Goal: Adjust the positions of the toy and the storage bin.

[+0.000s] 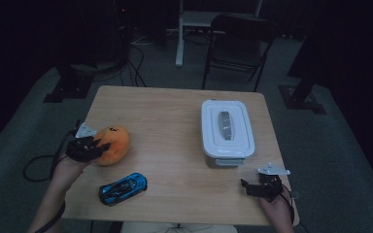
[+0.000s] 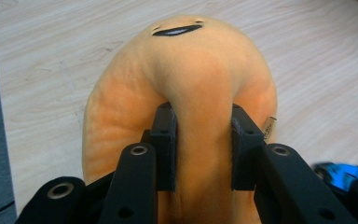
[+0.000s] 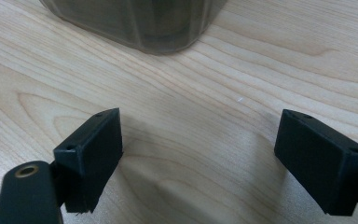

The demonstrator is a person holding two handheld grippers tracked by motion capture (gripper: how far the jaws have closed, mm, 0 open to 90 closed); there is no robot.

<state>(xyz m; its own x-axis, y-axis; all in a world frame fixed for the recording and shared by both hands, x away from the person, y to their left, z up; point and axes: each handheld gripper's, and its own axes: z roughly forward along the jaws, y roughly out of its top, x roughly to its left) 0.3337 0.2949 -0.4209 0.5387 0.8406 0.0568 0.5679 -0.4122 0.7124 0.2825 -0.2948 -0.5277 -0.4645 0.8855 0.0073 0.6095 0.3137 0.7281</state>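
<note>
I work over the wooden table (image 1: 175, 121), where the white lidded container (image 1: 227, 130) sits closed at the right. At the left edge my left gripper (image 1: 93, 147) pinches a fold of the orange plush toy (image 2: 191, 84), its pads (image 2: 164, 140) pressed deep into the fabric. So I judge the pick-up step is in hand; next I must open the lid. My right gripper (image 3: 200, 158) rests near the container, jaws spread and empty. The blue toy car (image 1: 123, 188) waits nearby.

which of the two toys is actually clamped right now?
The orange plush: the left hand-held gripper has its pads pinching a fold of it. The blue car lies free on the table, nearer the person.
</note>
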